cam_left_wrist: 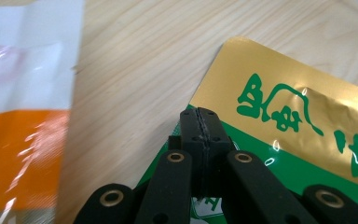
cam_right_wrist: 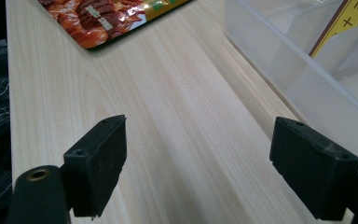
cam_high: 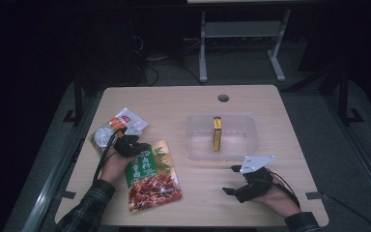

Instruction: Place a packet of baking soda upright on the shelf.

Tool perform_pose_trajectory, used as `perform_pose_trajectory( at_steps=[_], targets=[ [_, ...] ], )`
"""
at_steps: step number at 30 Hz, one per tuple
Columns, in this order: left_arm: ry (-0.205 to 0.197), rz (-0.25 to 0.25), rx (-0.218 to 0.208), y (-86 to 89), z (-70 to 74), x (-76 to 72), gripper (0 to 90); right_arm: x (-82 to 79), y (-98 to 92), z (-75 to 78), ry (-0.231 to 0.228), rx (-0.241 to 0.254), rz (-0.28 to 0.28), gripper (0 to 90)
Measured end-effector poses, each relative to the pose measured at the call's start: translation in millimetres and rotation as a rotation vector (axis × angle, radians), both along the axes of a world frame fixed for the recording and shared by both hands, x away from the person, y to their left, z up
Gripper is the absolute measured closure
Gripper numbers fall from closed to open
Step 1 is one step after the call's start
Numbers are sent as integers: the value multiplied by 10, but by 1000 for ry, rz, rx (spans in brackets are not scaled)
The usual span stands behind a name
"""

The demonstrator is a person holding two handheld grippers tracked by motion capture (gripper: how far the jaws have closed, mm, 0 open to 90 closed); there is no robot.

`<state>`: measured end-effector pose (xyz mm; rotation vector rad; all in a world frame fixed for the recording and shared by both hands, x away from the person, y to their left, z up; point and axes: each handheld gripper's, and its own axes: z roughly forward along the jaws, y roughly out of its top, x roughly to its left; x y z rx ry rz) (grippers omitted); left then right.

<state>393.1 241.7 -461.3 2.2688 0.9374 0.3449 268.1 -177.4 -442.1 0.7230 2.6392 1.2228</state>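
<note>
A green and gold snack packet (cam_high: 152,176) with a picture of red meat lies flat at the front left of the table. My left gripper (cam_high: 134,144) is at its far left corner. In the left gripper view the jaws of the left gripper (cam_left_wrist: 200,121) are shut pad to pad over the edge of the packet (cam_left_wrist: 298,116); whether the foil is pinched between them I cannot tell. My right gripper (cam_high: 231,180) rests near the front right, and in its own view the right gripper (cam_right_wrist: 214,163) stands wide open over bare wood, nothing between its fingers.
A white and orange packet (cam_high: 121,125) lies just beyond the left gripper, also at the left in the left gripper view (cam_left_wrist: 23,116). A clear plastic bin (cam_high: 195,145) holding an upright yellow box (cam_high: 217,134) stands mid-table. The bin's wall (cam_right_wrist: 279,51) is close to the right gripper.
</note>
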Motion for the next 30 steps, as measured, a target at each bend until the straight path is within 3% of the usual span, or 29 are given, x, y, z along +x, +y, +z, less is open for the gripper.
perform_pose_trajectory(
  at_steps=[10,19,24,30],
  targets=[
    [30,-107,9,-325,13,-18,900,4,4,-5,-1,-2,9,182],
    [37,-250,28,-681,25,-134,900,-1,0,0,-2,2,6,183],
    [50,-290,21,-766,25,-191,900,0,-7,1,-5,3,6,183],
    [70,-378,1,-965,18,-323,900,3,-8,-1,-3,4,6,183]
  ],
)
